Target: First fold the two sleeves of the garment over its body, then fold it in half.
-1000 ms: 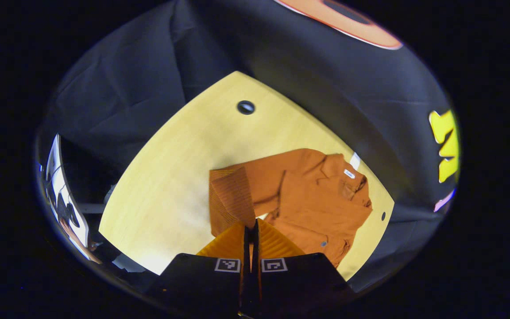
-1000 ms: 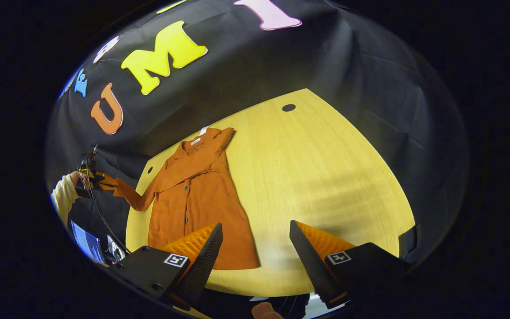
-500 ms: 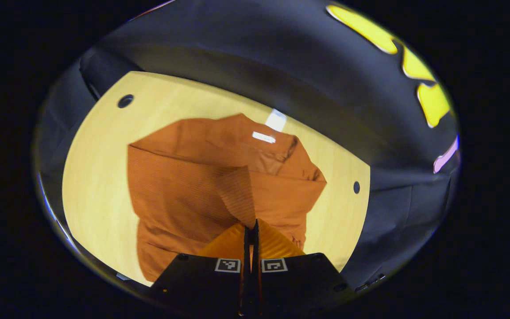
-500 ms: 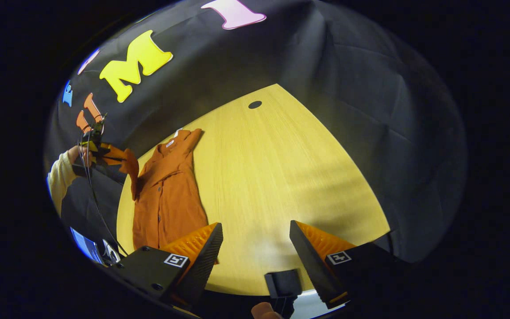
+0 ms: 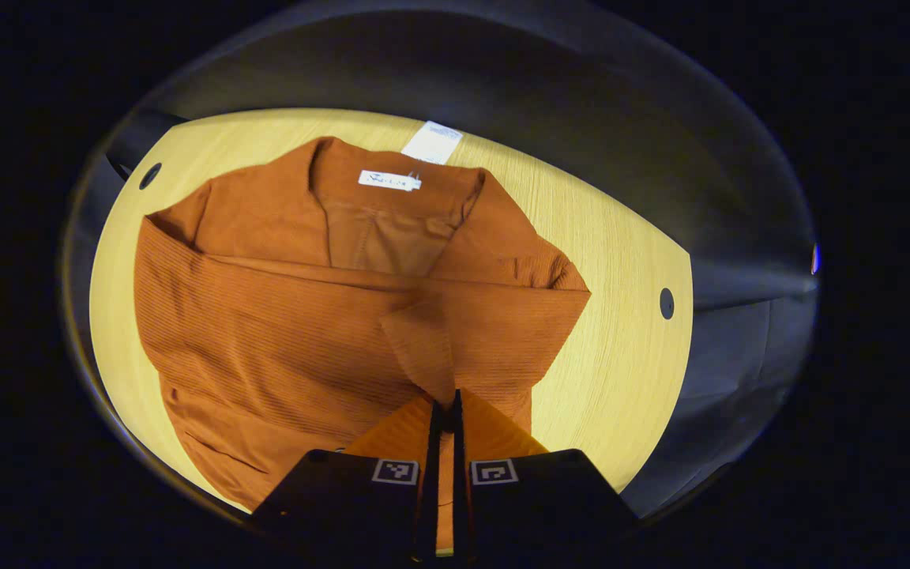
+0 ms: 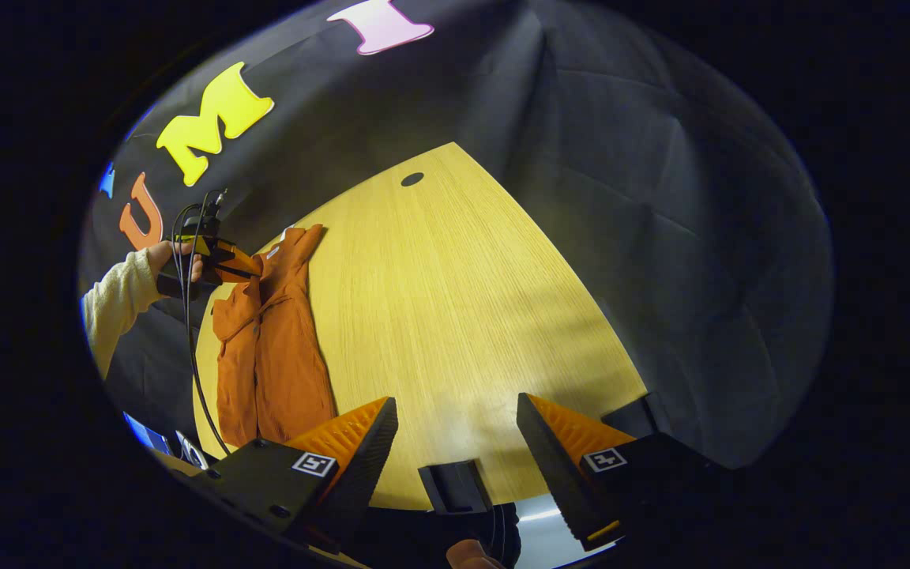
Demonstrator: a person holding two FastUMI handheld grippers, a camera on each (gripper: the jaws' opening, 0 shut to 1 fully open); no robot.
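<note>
Now left gripper (image 5: pixel 445 403) clamps sleeve (image 5: pixel 415 340) over garment (image 5: pixel 265 316); right gripper (image 6: pixel 455 442) spread.

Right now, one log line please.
left gripper: shut on sleeve, over shirt | right gripper: open, above table | step: sleeve fold

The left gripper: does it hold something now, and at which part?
Yes. The left gripper is shut on the cuff end of a sleeve of the orange garment, over its body. The right gripper is open and holds nothing.
</note>
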